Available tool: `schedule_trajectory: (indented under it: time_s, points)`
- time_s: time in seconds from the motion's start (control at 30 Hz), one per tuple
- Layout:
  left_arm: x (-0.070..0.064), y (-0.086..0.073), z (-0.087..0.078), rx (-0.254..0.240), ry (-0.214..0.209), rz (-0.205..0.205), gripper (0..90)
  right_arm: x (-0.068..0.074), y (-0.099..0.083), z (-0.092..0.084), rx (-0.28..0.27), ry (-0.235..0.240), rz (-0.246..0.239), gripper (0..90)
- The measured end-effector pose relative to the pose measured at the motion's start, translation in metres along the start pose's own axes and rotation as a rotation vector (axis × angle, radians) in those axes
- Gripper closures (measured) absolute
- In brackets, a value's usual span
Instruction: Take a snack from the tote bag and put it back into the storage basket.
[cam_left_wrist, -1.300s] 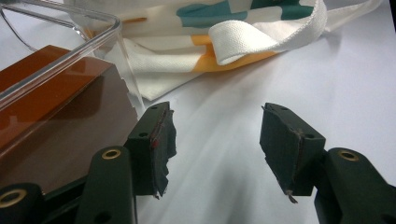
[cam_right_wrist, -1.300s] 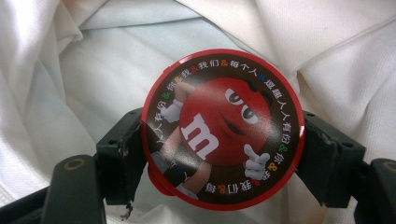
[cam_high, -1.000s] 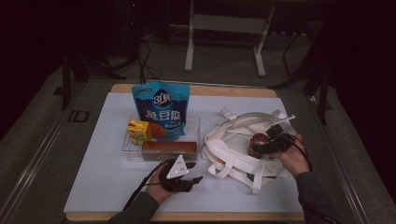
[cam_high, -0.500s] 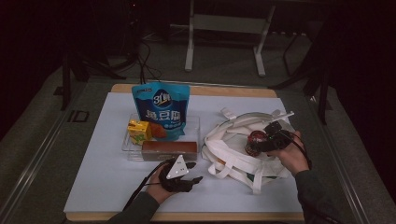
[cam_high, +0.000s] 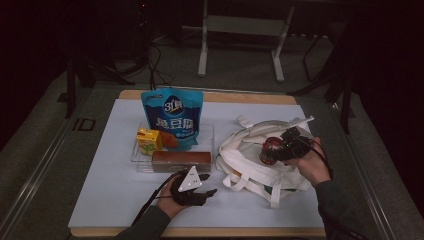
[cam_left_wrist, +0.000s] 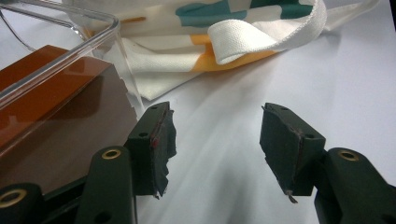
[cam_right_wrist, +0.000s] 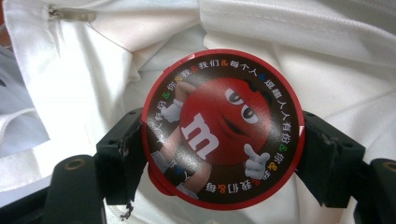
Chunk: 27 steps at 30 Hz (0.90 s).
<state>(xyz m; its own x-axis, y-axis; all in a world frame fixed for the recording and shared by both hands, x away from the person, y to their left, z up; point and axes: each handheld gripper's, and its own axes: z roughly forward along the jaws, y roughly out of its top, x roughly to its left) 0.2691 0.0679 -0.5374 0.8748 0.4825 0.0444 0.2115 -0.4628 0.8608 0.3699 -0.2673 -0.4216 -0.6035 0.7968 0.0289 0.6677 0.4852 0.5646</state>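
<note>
Right gripper (cam_high: 274, 150) is clamped on a round red candy tub (cam_right_wrist: 223, 128), one black jaw pressed to each side of it, and holds it over the crumpled white tote bag (cam_high: 250, 165) at the right of the table; in the right gripper view the printed lid faces the camera with white cloth and a zipper pull behind it, so the tub looks to be at or just inside the bag's mouth, though I cannot tell whether it touches the fabric. Left gripper (cam_left_wrist: 215, 140) rests low on the white table sheet (cam_high: 115, 190) with its jaws apart and nothing between them, just beside the clear tray (cam_high: 134, 159) and near the bag's edge. As a judgement, the work in hand is packing snacks into the bag, and it is at an early stage: the tub is gripped but not yet let go, while the blue snack pouch (cam_high: 172, 120), the yellow juice carton (cam_high: 147, 141) and the brown box (cam_high: 181, 161) all sit at the tray, waiting their turn. Releasing the tub in the bag comes next.
</note>
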Motion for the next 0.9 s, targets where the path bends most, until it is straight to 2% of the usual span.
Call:
schedule_trajectory:
  time_s: [0.9]
  points:
    - [0.000, 0.000, 0.000, -0.001, 0.000, -0.001, 43.6, 0.023, 0.019, -0.009, -0.021, 0.035, -0.052, 25.4]
